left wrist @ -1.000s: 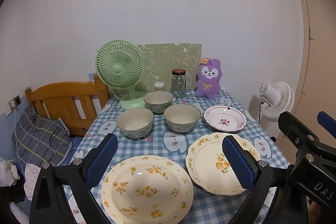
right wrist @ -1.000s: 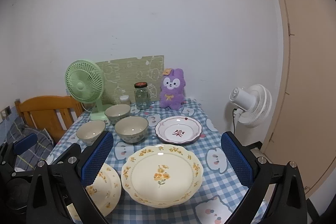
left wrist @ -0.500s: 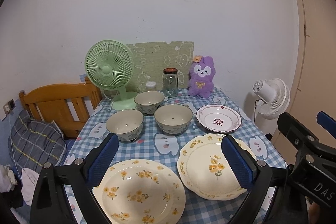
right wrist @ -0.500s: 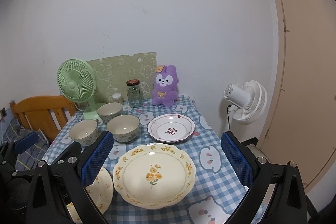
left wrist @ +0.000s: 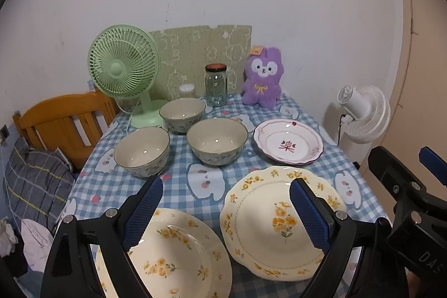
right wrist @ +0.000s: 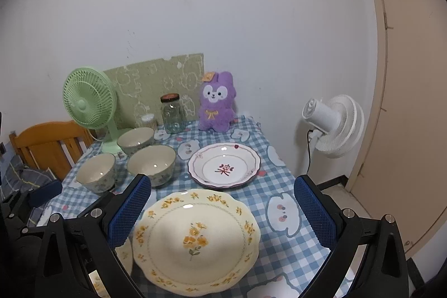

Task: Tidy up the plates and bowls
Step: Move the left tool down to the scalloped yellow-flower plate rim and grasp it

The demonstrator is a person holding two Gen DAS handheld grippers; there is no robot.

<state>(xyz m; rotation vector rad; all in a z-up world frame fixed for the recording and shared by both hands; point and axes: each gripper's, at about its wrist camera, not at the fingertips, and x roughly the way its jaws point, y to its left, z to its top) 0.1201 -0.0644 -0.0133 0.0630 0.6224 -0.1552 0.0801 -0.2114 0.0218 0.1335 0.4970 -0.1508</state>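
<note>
On the blue checked tablecloth (left wrist: 178, 180) stand three cream bowls (left wrist: 142, 151) (left wrist: 216, 140) (left wrist: 183, 113), with a pink-rimmed plate (left wrist: 287, 140) to their right. Nearer me lie a scalloped yellow-flower plate (left wrist: 279, 222) and a deeper yellow-flower plate (left wrist: 178, 253). My left gripper (left wrist: 226, 186) hovers over these two plates; its jaws are closing a little, still wide, with nothing gripped. My right gripper (right wrist: 222, 180) stands wide open above the scalloped plate (right wrist: 195, 239), touching nothing. The pink-rimmed plate (right wrist: 223, 165) and the bowls (right wrist: 152, 164) lie beyond it.
At the back stand a green desk fan (left wrist: 123, 63), a glass jar (left wrist: 215, 85), a purple plush (left wrist: 262, 77) and a green board (left wrist: 201, 52) against the wall. A wooden headboard (left wrist: 61, 119) is at the left; a white floor fan (right wrist: 335, 124) and a door (right wrist: 413, 102) are at the right.
Both grippers have moved forward and down towards the table, so the plates look larger and nearer. The left pads stand slightly closer together. No dish has moved.
</note>
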